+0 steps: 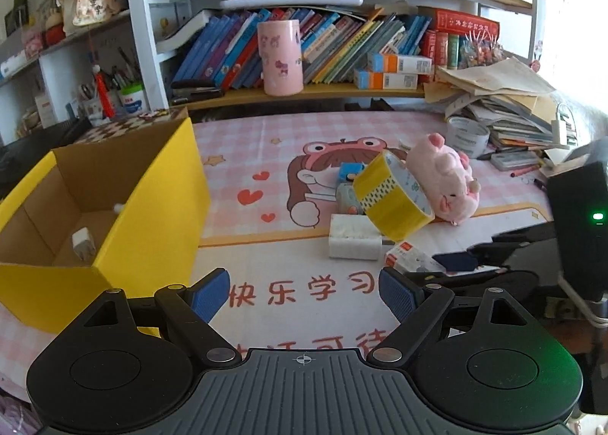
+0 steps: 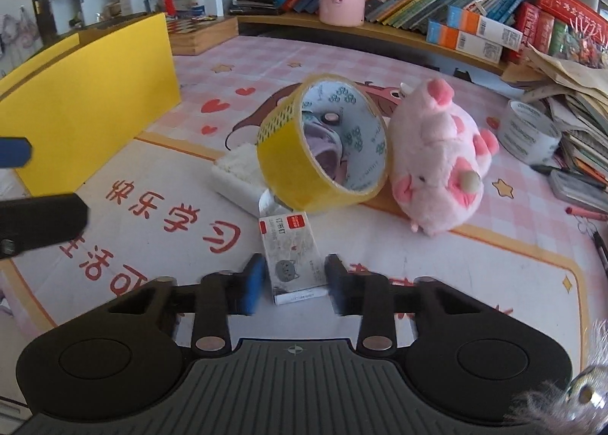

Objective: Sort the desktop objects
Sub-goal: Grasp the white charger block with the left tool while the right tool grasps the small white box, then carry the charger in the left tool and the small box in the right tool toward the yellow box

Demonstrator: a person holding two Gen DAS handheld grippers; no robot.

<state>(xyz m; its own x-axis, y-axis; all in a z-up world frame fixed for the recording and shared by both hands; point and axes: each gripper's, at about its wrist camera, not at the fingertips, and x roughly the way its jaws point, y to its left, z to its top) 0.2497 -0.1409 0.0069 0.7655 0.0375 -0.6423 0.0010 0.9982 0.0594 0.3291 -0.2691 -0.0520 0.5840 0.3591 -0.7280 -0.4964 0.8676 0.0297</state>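
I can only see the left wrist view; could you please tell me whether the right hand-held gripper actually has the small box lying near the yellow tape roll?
Observer: Yes. In the right wrist view the right hand-held gripper is shut on the small box, with a pad against each long side.
Operator: Thank you. Is the tape roll in the way of lifting it?
Observer: Possibly. The yellow tape roll stands tilted, with its lower rim right at the box's far end. I cannot tell whether they touch, so lift slowly.
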